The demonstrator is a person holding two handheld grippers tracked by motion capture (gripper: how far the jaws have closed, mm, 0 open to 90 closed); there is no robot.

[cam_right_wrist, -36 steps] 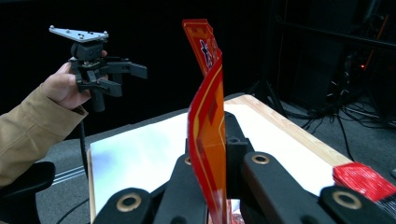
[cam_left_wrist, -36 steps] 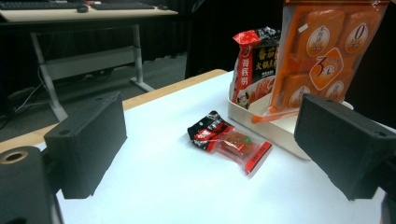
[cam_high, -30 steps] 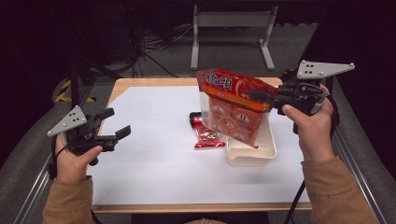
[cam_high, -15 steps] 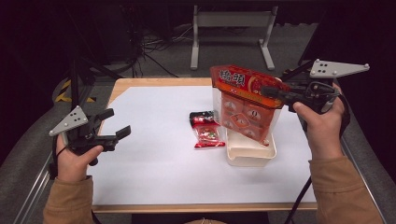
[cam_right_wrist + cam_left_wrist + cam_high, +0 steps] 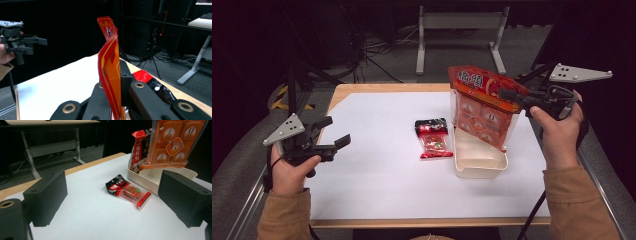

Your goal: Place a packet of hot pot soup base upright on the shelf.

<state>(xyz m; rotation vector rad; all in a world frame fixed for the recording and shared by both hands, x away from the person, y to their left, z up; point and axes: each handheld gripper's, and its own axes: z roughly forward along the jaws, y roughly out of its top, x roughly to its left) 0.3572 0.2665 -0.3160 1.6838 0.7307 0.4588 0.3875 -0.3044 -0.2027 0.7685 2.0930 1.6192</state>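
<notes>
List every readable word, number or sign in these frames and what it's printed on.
"0": orange bag, on an inner sachet at top right.
"3": same bag, middle badge; the small characters beside it are unreadable.
Chinese characters on the red packet in the tray: blurred.
Small packet print: too small.

The orange snack bag (image 5: 484,107) is large and flat, with a red top band that carries white characters and a clear front that shows small orange packets inside. It hangs tilted in the upper right of the high view, its top edge clamped in the right claw (image 5: 508,95). Its lower edge reaches down into the white tray (image 5: 479,167) at the centre right.
</notes>
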